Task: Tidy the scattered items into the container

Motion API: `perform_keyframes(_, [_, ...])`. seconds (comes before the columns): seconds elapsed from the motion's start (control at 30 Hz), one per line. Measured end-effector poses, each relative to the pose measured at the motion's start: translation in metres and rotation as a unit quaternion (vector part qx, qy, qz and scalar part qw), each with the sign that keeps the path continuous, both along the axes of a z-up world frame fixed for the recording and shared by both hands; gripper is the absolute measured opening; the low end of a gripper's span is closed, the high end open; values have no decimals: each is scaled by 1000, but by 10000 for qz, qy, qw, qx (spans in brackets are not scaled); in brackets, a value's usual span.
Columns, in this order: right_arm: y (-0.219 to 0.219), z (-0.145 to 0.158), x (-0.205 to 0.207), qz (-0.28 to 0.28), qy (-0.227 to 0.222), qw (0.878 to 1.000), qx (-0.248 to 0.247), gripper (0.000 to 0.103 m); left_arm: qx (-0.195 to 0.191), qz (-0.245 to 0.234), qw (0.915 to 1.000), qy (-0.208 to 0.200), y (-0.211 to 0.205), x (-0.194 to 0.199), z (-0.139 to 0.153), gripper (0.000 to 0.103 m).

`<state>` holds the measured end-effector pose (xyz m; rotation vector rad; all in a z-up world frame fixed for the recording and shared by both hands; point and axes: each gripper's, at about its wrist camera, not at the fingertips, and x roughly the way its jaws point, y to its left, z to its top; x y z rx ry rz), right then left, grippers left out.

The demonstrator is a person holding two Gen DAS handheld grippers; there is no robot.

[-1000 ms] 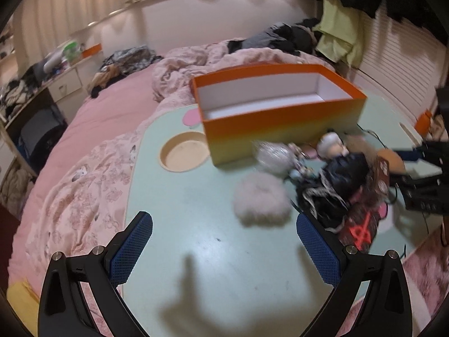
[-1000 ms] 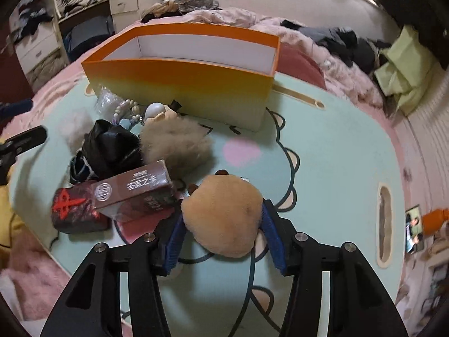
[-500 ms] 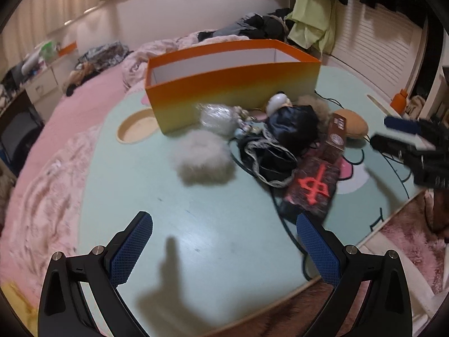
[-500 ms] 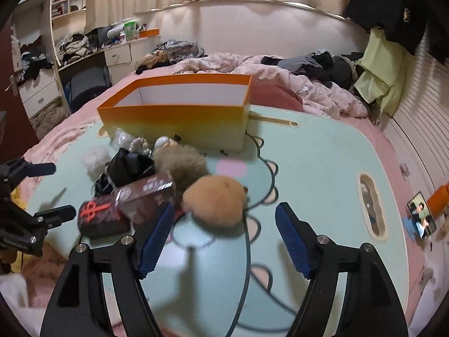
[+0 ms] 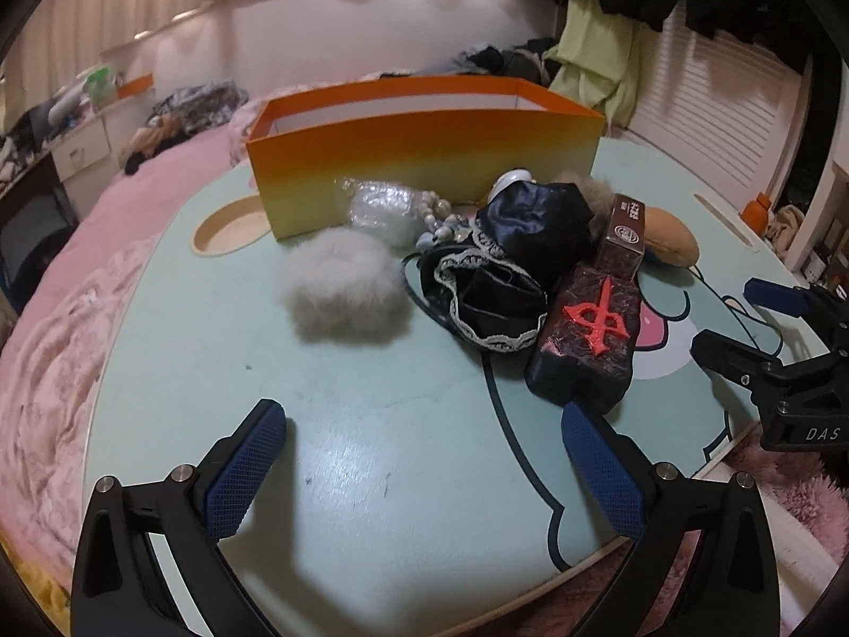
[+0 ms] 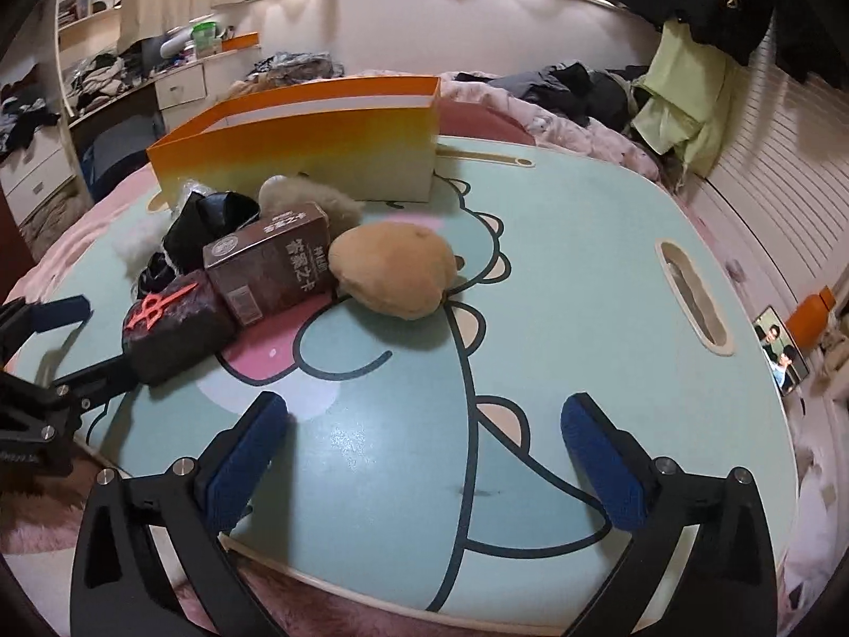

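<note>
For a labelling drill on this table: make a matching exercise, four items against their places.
Items:
1. orange box
2. grey fur pompom
3. brown carton
4. tan plush

Places:
A. leaning on the black pouch with the red emblem
B. behind the pile, at the table's far side
C. right end of the pile, beside the carton
D. left end of the pile, before the box

Pairs: 1-B, 2-D, 3-A, 4-C

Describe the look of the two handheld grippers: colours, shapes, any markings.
Both match. The left gripper and right gripper each have two black angular arms with triangular cutouts and silver bolt heads, tipped with blue pads of cross-hatched texture. From the left wrist view, the right gripper's black body carries white letters "DAS". No cables, hands or sleeves show.
</note>
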<state>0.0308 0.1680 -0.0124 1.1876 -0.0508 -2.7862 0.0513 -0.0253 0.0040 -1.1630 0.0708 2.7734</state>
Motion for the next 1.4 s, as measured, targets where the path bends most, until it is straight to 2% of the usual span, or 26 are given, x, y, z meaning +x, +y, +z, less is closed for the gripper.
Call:
perform_keyframes(1.07, [1, 0, 1, -23, 95, 9999, -24, 103, 34, -109, 9998, 131, 1, -1, -1, 103])
perform_keyframes(1.13, [1, 0, 1, -29, 100, 9999, -28, 103, 73, -187, 9996, 175, 3, 1, 0, 103])
perform_keyframes(1.2, [1, 0, 1, -25, 108, 9999, -33, 103, 298, -340, 9987, 248, 2, 4, 3, 103])
perform_keyframes(1.33, [1, 0, 1, -35, 113, 9999, -34, 103, 550, -652, 9947, 575, 3, 11, 16, 102])
perform_keyframes(1.37, [1, 0, 2, -36, 114, 9999, -33, 103, 585, -770, 9932, 645, 6, 11, 19, 100])
perform_keyframes(1.4, [1, 0, 1, -41, 113, 9999, -33, 103, 592, -914, 9914, 720, 10, 11, 22, 90])
